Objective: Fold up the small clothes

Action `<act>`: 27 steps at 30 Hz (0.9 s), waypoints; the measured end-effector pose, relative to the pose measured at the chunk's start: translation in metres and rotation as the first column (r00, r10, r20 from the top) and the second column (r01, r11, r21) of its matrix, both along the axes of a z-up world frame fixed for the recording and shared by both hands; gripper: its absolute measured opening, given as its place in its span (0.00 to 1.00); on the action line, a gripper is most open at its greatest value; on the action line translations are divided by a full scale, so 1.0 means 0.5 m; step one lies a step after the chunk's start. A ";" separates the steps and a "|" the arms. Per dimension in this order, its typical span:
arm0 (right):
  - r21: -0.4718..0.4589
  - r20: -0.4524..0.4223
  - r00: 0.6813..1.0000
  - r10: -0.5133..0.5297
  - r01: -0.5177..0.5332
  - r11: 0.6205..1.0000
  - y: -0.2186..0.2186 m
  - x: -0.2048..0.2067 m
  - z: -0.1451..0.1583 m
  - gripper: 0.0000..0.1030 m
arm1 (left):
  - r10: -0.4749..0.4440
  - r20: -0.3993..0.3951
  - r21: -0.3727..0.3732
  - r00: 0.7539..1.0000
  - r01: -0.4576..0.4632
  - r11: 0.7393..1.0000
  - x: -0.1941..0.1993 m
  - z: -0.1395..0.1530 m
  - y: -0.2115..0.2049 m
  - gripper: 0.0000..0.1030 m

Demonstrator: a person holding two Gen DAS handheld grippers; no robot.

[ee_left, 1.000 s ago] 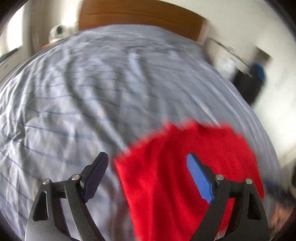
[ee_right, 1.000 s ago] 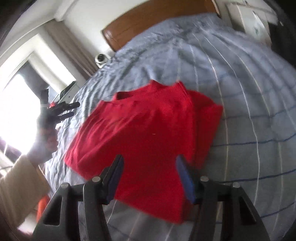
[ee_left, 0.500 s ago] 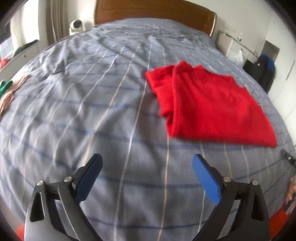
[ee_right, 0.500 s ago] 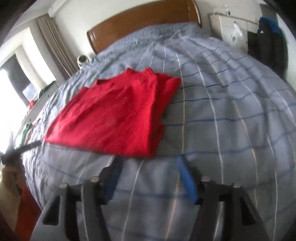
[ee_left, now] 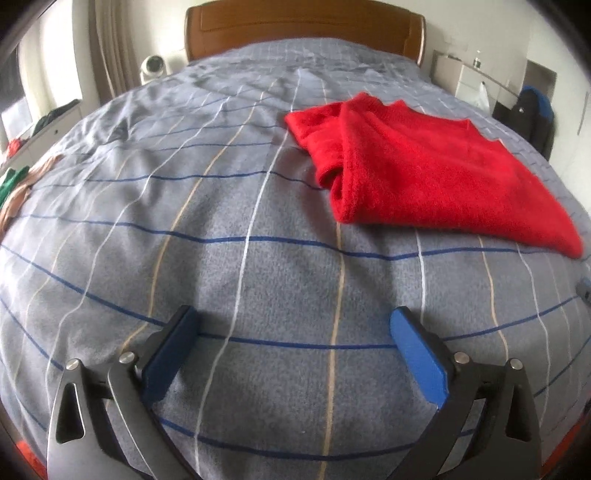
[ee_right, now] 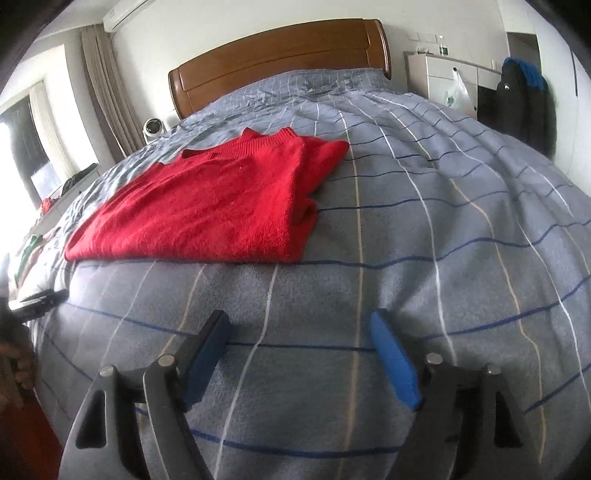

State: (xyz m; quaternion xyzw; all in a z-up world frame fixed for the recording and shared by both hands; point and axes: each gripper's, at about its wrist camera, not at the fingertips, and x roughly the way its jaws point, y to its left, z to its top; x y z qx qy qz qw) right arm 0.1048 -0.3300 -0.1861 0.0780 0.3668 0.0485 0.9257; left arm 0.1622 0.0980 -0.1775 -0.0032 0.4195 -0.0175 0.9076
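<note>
A: Red knit, that's the sweater (ee_left: 424, 173), lying folded on the bed (ee_left: 229, 229). Where does it sit from each side?

B: In the left wrist view it lies up and to the right on the grey checked cover; in the right wrist view (ee_right: 221, 206) it lies up and to the left. One side is doubled under, with the collar toward the wooden headboard (ee_left: 303, 29).

A: And the left claw (ee_left: 295, 354)?

B: Spread wide, nothing between its blue pads (ee_left: 417, 358), low over bare cover and well apart from the sweater.

A: The right claw (ee_right: 301, 354)?

B: Also apart and holding nothing, over the cover, clear of the near hem.

A: Anything else around?

B: A small white camera (ee_right: 153, 127) beside the headboard, a dark jacket (ee_right: 524, 99) hanging at the far right, and some clothes (ee_left: 16, 184) at the bed's left edge.
</note>
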 end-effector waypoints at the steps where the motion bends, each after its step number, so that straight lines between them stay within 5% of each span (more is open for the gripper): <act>1: -0.008 0.001 1.000 0.002 -0.002 1.000 0.003 0.002 -0.002 0.80 | 0.000 0.005 0.005 1.000 0.000 1.000 -0.003 -0.001 -0.001 1.00; 23: -0.037 0.022 1.000 0.015 -0.015 0.999 0.011 0.001 -0.010 0.82 | -0.002 0.010 0.008 1.000 0.002 1.000 -0.006 -0.001 0.000 0.99; 27: -0.045 -0.050 0.999 0.012 -0.014 0.999 0.012 0.012 0.011 0.82 | -0.003 0.010 0.009 1.000 0.003 1.000 -0.006 -0.002 0.000 0.99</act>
